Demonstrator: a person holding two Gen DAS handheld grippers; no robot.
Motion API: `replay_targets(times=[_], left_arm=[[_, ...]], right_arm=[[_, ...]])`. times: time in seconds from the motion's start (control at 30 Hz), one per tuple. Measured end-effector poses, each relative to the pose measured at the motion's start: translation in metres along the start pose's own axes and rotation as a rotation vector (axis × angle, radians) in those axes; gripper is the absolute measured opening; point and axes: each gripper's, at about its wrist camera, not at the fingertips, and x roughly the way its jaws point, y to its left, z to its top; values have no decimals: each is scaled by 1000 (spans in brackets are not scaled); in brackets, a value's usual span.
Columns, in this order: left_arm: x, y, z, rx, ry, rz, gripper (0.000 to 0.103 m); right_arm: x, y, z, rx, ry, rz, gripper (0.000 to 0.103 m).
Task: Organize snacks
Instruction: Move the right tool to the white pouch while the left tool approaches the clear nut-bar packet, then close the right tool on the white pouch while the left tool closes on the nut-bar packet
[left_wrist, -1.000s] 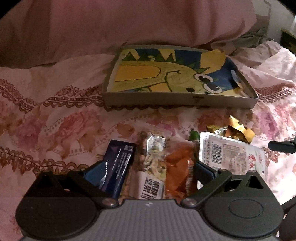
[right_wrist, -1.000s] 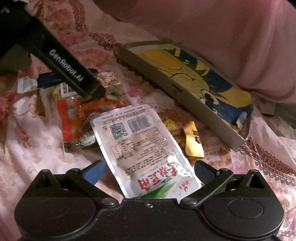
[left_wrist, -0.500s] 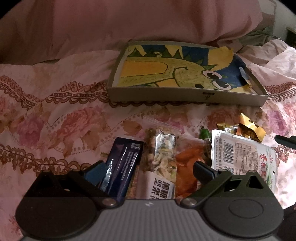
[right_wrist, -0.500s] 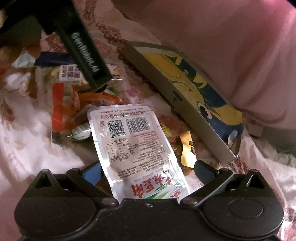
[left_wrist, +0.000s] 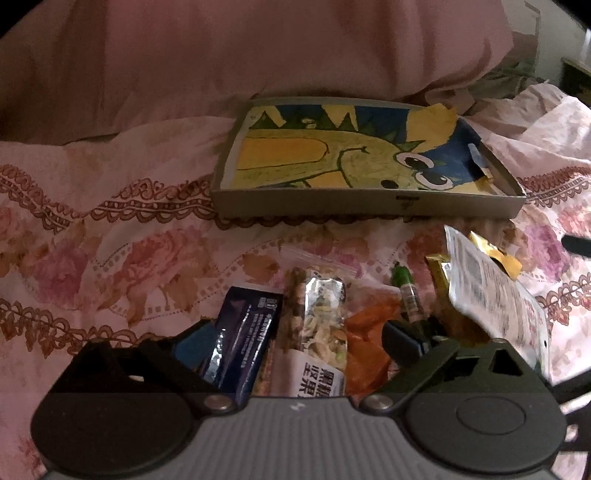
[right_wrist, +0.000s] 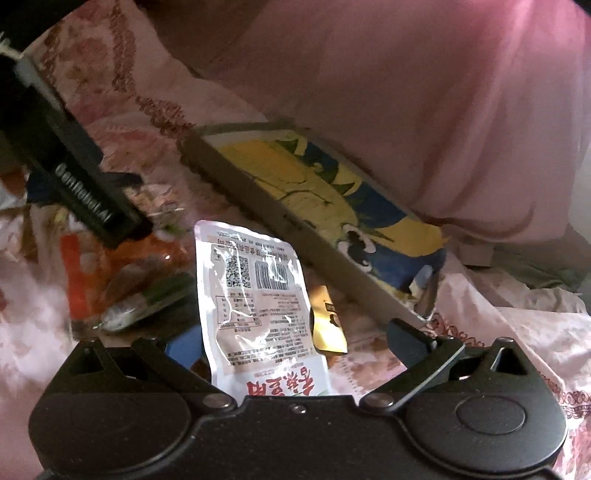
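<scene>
Bedspread (left_wrist: 110, 258) — left fingers (left_wrist: 194, 345) apart, just narrowing around bars (left_wrist: 325, 325); right fingers (right_wrist: 408, 338) apart around pouch (right_wrist: 258, 295).

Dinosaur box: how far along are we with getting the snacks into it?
Done: nothing; the dinosaur box has no snack visible inside. In hand: the white pouch sits between the spread fingers of the right gripper, not clearly clamped. To go: blue sachet, nut bar, orange pack and gold wrappers, all on the bedspread.

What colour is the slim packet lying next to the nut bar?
Dark navy blue packet with small white print, clearest in the left wrist view.
</scene>
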Motion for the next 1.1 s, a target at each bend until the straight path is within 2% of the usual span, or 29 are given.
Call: replay_targets(times=[0.17, 0.3, 0.47, 0.53, 0.6, 0.67, 0.8, 0.9, 1.1], left_arm=[[0, -1, -2, 9, 3, -14, 85], [-2, 1, -3, 4, -2, -48, 77], [1, 0, -4, 9, 20, -77, 60], [3, -1, -4, 10, 22, -69, 57], [3, 0, -5, 7, 21, -64, 54], [4, 2, -5, -1, 20, -62, 51], [4, 3, -5, -8, 18, -56, 47], [3, 2, -5, -9, 14, -55, 46], [1, 1, -5, -6, 4, -63, 44]], right_arm=[[-5, -3, -1, -14, -40, -81, 85], [-9, -4, 0, -13, -64, -110, 72], [-3, -10, -1, 13, -17, -136, 53], [3, -13, -2, 36, 17, -131, 44], [10, -17, -3, 55, 39, -136, 44], [15, -17, -5, 47, 44, -152, 38], [23, -15, -5, 4, 21, -190, 32], [29, -17, -5, 4, 23, -170, 29], [43, -14, -3, -26, 32, -145, 29]])
